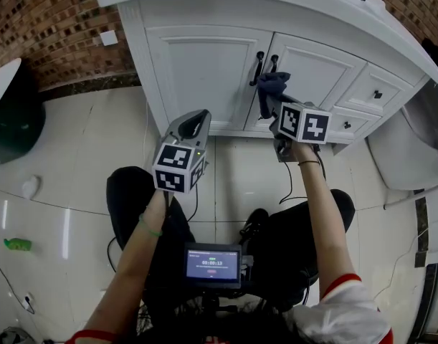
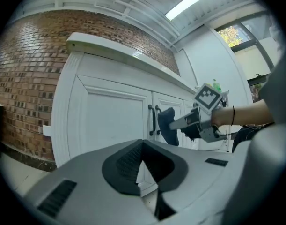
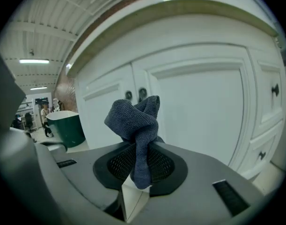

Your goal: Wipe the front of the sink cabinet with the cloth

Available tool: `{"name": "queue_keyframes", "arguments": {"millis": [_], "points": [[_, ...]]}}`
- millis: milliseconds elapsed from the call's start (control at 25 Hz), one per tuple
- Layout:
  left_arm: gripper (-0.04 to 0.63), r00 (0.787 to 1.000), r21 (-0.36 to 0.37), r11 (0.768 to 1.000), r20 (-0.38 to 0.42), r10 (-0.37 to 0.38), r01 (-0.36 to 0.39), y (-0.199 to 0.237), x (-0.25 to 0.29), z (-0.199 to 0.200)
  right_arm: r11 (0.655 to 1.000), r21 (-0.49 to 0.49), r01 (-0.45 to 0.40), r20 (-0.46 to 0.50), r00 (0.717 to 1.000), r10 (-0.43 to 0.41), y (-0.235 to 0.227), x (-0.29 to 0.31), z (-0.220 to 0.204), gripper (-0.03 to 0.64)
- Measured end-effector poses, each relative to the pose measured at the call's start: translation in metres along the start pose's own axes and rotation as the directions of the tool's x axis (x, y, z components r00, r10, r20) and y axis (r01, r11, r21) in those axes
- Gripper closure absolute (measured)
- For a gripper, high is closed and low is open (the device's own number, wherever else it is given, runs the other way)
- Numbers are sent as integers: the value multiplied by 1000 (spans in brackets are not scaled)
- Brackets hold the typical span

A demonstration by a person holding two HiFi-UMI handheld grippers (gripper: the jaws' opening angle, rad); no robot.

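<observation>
Head view looks down on the white panelled sink cabinet (image 1: 204, 70) across the top of the frame. The right tongs (image 1: 276, 107) are raised to its double doors at upper centre and the left tongs (image 1: 196, 122) sit lower, left of centre, near the cabinet's bottom edge.

A dark blue-grey terry cloth (image 1: 270, 86) is bunched beside the black bar handles (image 1: 258, 69). Whether it touches the door cannot be told from here.

Right gripper view adds the grip itself: the right tongs (image 3: 140, 165) are clamped on the cloth (image 3: 135, 125), which is knotted above the pads with a tail hanging below.

Left gripper view shows the left tongs (image 2: 143, 172) closed together and empty. The cloth (image 2: 167, 125) is in mid-frame, right by the handles (image 2: 153, 120).

A dark green tub (image 3: 68, 128) stands at the middle left of the right gripper view. It also shows at the left edge of the head view (image 1: 14, 117), and its inside is not visible in either.
</observation>
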State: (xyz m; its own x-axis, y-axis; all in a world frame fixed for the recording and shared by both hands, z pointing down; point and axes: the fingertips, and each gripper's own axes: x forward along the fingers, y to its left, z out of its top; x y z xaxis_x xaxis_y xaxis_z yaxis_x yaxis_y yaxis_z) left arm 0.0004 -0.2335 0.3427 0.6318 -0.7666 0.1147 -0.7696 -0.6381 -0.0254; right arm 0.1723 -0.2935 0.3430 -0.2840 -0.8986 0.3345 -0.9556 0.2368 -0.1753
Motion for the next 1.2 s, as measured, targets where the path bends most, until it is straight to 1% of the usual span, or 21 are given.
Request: {"name": "queue_keyframes", "arguments": {"millis": [120, 240, 320, 440, 640, 920, 1040, 1200], "points": [[575, 1000, -1, 1000, 18, 13, -13, 10, -16, 7, 998, -67, -21, 88, 996, 27, 33, -17, 58, 540], [575, 1000, -3, 1000, 25, 14, -14, 14, -32, 9, 992, -124, -6, 137, 990, 23, 58, -24, 100, 538], [575, 999, 0, 1000, 28, 19, -19, 15, -41, 11, 991, -134, 9, 155, 988, 12, 64, -23, 120, 538], [575, 999, -3, 999, 38, 35, -35, 17, -50, 14, 994, -102, 26, 161, 987, -9, 62, -17, 134, 538], [575, 998, -11, 998, 29, 55, -55, 29, -63, 9, 999, -32, 17, 134, 991, -13, 65, -3, 118, 540], [575, 998, -18, 998, 7, 62, -62, 34, -61, -3, 999, -35, -4, 109, 994, 8, 77, 7, 83, 541], [575, 998, -22, 998, -9, 57, -58, 32, -57, -11, 1000, -14, -22, 73, 997, 23, 78, 19, 57, 540], [575, 999, -32, 998, -20, 48, -48, 26, -54, -18, 1000, -3, -18, 10, 1000, 18, 69, 43, 12, 541]]}}
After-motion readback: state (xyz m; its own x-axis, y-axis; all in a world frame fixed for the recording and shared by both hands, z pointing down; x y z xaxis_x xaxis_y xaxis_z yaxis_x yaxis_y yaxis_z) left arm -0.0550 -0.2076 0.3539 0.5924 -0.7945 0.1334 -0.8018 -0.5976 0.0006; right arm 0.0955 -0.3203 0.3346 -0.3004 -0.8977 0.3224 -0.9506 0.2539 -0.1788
